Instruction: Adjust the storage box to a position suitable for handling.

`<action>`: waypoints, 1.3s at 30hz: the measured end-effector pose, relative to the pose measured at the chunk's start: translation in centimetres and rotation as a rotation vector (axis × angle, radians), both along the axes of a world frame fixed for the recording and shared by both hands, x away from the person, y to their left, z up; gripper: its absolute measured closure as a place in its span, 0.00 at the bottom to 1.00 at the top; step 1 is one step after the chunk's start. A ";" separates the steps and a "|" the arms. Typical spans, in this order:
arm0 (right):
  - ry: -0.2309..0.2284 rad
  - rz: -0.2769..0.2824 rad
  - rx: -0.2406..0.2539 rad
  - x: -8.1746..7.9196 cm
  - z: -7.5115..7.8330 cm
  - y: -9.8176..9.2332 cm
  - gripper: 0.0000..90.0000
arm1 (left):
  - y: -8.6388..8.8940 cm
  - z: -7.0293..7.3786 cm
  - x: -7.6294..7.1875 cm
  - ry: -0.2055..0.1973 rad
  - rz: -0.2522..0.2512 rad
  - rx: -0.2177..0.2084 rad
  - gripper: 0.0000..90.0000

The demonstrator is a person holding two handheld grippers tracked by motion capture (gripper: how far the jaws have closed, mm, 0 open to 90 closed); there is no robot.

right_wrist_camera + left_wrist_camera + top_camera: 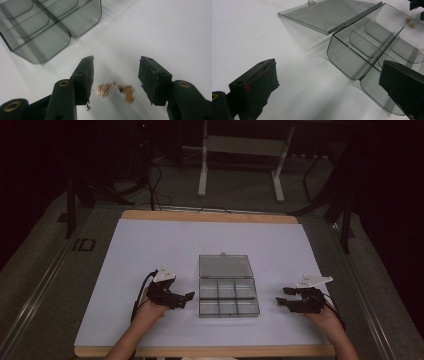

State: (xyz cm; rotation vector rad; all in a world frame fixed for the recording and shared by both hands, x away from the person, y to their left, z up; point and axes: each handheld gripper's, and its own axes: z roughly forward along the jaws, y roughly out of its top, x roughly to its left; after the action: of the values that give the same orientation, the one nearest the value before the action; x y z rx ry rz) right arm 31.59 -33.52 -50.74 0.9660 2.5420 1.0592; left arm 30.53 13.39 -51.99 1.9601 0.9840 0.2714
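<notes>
one white table (150, 250), one clear compartment box (228, 299) at centre front: six cells, lid (225, 265) flipped open flat behind it. two hands in from the bottom edge, left gripper (186, 297) just beside the box's left wall, right gripper (281, 297) near its right side, both aimed inward at the box. both sets of jaws apart on nothing, box corner ahead of the left pair; one small coppery cluster (115, 90) on the tabletop between the right pair, untouched.

The only legible marking is the pair of dark letters "ID" (83, 244) on the grey floor strip just left of the white counter (150, 245), while the clear compartment box (228, 299) and both tools carry no readable label.
</notes>
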 end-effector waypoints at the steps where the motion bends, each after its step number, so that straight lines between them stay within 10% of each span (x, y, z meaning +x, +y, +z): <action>1: 0.001 -0.005 -0.010 -0.2 -0.2 -0.1 0.51 | 0.1 -0.1 -0.1 0.001 0.000 0.000 0.03; 15: 0.003 -0.019 -0.088 -0.7 -1.9 0.3 0.53 | 0.7 -0.8 -0.3 0.011 0.022 -0.010 0.03; 28: 0.000 -0.005 -0.091 -1.0 -1.7 0.5 0.93 | 0.9 -1.2 -0.4 0.012 0.025 -0.016 0.03; 39: 0.017 -0.001 -0.085 -0.9 -1.3 0.5 0.97 | 1.0 -1.2 -0.4 0.010 0.030 -0.021 0.03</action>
State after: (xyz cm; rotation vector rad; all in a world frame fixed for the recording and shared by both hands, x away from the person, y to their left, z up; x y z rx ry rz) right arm 30.73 -32.98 -52.08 0.9579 2.5774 0.9386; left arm 30.14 14.39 -53.19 1.9305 1.0196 0.2679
